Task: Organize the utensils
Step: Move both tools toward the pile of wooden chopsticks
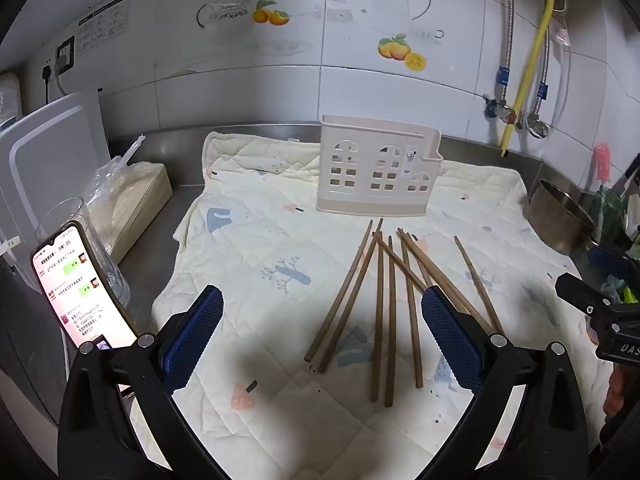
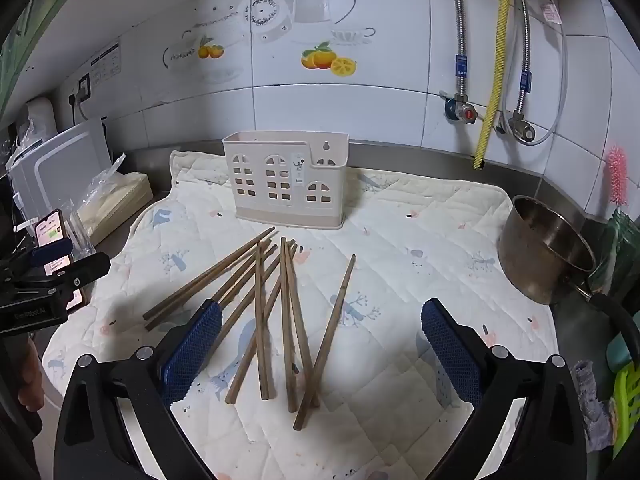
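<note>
Several brown wooden chopsticks (image 1: 380, 304) lie loose in a fan on a pale quilted cloth (image 1: 256, 240); they also show in the right wrist view (image 2: 260, 312). A cream plastic utensil holder (image 1: 376, 166) with window cut-outs stands upright behind them, also in the right wrist view (image 2: 286, 178). My left gripper (image 1: 322, 336) is open and empty, above the cloth just short of the chopsticks. My right gripper (image 2: 322, 344) is open and empty, over the near ends of the chopsticks. The right gripper's body shows at the right edge of the left wrist view (image 1: 600, 312).
A steel pot (image 2: 548, 248) stands at the cloth's right edge. A lit phone (image 1: 76, 284), a glass (image 1: 80, 240), a bagged wooden board (image 1: 132, 200) and a white box (image 1: 48, 152) stand at the left. A tiled wall with pipes (image 2: 492, 80) is behind.
</note>
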A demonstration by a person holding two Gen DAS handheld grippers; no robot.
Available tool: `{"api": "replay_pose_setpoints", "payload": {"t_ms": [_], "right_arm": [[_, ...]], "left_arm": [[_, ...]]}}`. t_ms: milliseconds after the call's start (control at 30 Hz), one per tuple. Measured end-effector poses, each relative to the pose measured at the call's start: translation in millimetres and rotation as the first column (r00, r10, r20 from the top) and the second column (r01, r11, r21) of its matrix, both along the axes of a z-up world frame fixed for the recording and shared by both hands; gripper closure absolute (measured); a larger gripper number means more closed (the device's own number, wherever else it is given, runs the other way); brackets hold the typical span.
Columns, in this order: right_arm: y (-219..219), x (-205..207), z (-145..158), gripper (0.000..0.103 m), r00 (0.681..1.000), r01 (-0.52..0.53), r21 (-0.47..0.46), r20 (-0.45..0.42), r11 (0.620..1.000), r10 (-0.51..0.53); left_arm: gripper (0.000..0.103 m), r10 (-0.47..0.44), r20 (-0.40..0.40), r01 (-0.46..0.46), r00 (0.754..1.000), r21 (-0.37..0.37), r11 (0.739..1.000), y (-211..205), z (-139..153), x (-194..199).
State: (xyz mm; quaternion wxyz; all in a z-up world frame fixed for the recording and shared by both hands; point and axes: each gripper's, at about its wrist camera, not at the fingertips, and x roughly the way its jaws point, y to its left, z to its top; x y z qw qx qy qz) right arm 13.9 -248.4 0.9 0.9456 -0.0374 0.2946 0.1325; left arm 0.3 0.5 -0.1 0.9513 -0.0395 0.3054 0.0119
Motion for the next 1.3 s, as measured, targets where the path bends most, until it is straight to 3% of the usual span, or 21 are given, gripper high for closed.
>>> {"api": "replay_pose_setpoints", "payload": {"t_ms": [433,1300], "right_arm": [[-0.9,-0.2,3.1,0.006,1.0,-0.005,-0.004,0.003,1.0,0.005],[0.5,-5.3,7.3,0.006,1.0,-0.006,0.003,0.011,1.0,0.006]], "left_arm": [[0.005,0.008,0.005,-0.008,1.0,0.009,1.0,-22.8,0.2,-1.4],[0.005,-0.023,-0.006,0.023,1.0,0.007,1.0,-10.7,2.2,-2.1]]}}
